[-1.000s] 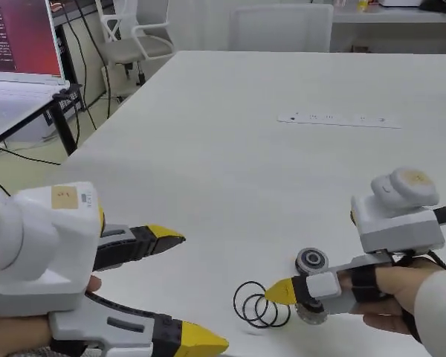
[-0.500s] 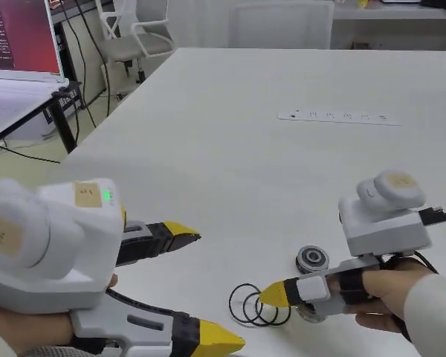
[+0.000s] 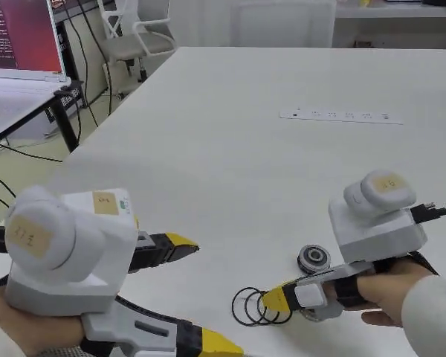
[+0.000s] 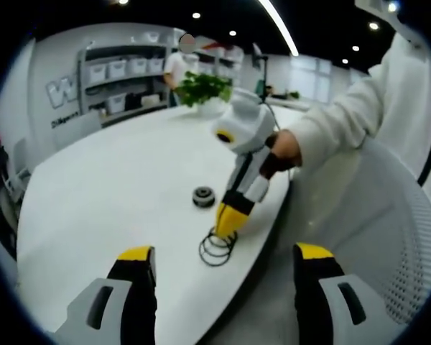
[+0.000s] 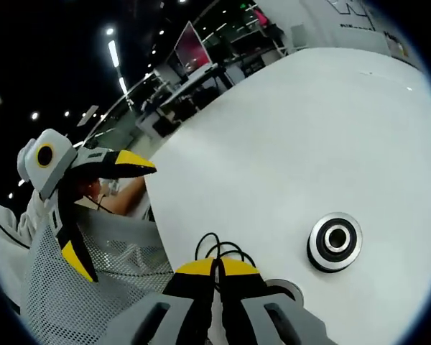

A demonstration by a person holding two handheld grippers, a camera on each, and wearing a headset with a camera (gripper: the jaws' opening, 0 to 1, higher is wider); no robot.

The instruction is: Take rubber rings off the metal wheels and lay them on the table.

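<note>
left gripper [image 3: 199, 293]: held by the left hand [image 3: 18, 335] at the near left edge of the desk [image 3: 230, 156], and it points across towards the rings.
left fingers [image 4: 136, 256]: wide apart, black with yellow tips. In the left gripper view the rings lie further ahead, in line with the gap between them.
right gripper [image 3: 276, 300]: held by the right hand [image 3: 390, 288] at the near right, low over the desk, with its tip pointing left.
right fingers [image 5: 197, 269]: pressed together, with no gap visible. The yellow tips reach the edge of the rings. I cannot tell if a ring is pinched between them.
rubber rings [image 3: 254, 306]: several thin black loops that overlap in a small heap. They lie flat on the desk near its front edge, at the tip of the right gripper.
metal wheel [image 3: 313, 258]: small and round, with a dark band around a bright centre. It lies flat on the desk just behind the right gripper, apart from the rings.
second wheel [image 5: 281, 287]: a pale round rim on the desk, partly hidden beside the right fingers.
power strip [image 3: 334, 116]: white and flat, far out on the desk, well apart from the rest.
surroundings: a lit screen [image 3: 18, 33] on a side table at the left, and a white chair [image 3: 137, 46] beyond the desk.
</note>
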